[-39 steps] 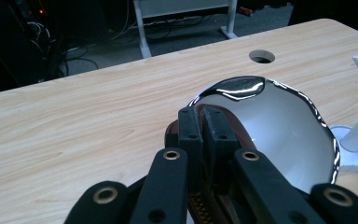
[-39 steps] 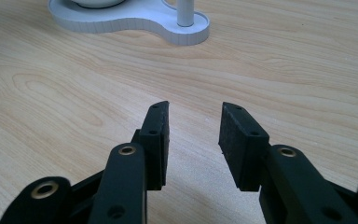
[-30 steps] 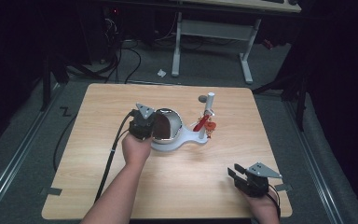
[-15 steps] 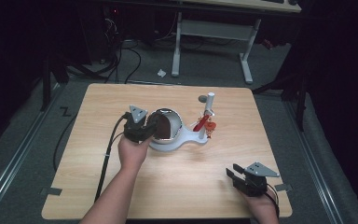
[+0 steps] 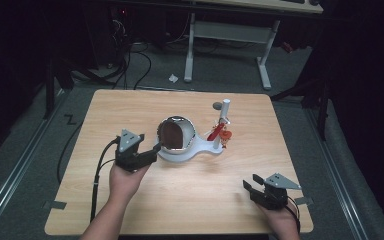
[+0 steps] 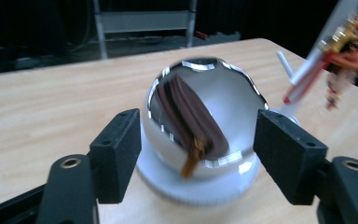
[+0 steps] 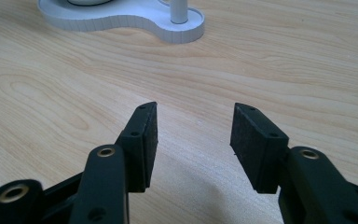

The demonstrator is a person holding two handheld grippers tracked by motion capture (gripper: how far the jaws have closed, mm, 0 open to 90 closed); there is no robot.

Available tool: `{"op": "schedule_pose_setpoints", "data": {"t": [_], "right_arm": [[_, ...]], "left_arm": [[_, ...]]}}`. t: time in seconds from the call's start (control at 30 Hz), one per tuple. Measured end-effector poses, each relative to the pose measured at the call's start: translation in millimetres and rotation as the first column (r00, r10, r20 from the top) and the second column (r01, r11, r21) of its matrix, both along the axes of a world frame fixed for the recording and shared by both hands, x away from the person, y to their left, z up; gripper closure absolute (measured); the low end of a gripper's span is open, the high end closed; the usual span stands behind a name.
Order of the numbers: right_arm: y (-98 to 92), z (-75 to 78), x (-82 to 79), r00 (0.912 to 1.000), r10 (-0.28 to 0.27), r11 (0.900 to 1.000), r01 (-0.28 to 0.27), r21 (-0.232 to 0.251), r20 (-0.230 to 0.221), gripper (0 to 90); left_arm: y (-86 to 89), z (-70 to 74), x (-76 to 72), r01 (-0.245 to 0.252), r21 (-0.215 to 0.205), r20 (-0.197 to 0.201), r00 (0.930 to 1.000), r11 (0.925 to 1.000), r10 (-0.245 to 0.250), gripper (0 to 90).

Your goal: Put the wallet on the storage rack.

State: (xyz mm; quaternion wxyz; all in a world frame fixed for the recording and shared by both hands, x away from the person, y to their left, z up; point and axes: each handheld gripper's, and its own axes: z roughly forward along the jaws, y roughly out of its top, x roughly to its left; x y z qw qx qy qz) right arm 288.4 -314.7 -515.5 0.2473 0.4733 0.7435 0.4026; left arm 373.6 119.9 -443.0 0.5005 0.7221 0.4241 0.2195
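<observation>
A shiny metal bowl (image 5: 176,134) lies tilted on a white base (image 5: 200,150) at the table's middle, and a brown streak shows in it (image 6: 191,116). A white post (image 5: 224,115) on the same base carries a red lever (image 5: 215,134) with brass parts. My left gripper (image 5: 155,148) sits just left of the bowl, pointing at it. Its jaws have just been opening and stand open (image 6: 198,140), with the bowl beyond their tips and apart from the pads. My right gripper (image 5: 248,186) rests near the front right corner. Its jaws have also just been opening (image 7: 193,140), with bare wood between them.
The wooden table (image 5: 120,110) has free surface at the left, the front and the far right. A small grey disc (image 5: 216,105) lies behind the post. On the floor beyond are a white desk frame (image 5: 230,35), cables (image 5: 130,55) and a paper scrap (image 5: 173,78).
My left gripper has drawn back from the bowl toward the front left, and its jaws have opened. The right gripper's jaws have opened while the hand stayed put.
</observation>
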Motion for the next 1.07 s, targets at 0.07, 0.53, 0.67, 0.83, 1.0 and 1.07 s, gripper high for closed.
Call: {"op": "schedule_pose_setpoints", "data": {"t": [0.07,0.53,0.67,0.83,1.0,1.07], "right_arm": [[-0.3,-0.5,-0.2,1.0000,-0.001,1.000,0.001,-0.008,0.002,49.8],[-2.1,-3.9,-3.1,0.9994,-0.035,0.999,0.035,-0.027,-0.005,50.3],[-3.7,-4.0,-3.1,0.9969,-0.079,0.996,0.079,-0.034,-0.006,55.2],[-5.8,-5.1,-2.2,0.9932,-0.116,0.992,0.116,-0.043,-0.005,55.5],[-7.0,-5.3,-1.3,0.9897,-0.143,0.989,0.143,-0.046,-0.001,54.7],[-7.1,-5.9,-1.4,0.9891,-0.147,0.988,0.147,-0.053,-0.002,53.5]], "left_arm": [[8.6,-10.3,-7.8,0.013,0.025,-0.016,0.9998,0.9996,-0.012,31.1],[62.9,-84.4,-68.1,0.058,0.163,-0.154,0.9875,0.9850,-0.033,31.0],[59.8,-81.4,-66.3,0.063,0.159,-0.141,0.9891,0.9853,-0.040,33.4],[56.0,-80.1,-64.6,0.097,0.202,-0.120,0.9900,0.9746,-0.073,33.1],[64.2,-79.9,-63.3,0.086,0.158,-0.133,0.9889,0.9837,-0.065,33.0],[67.0,-79.3,-63.0,0.080,0.140,-0.137,0.9887,0.9869,-0.061,32.9]]}}
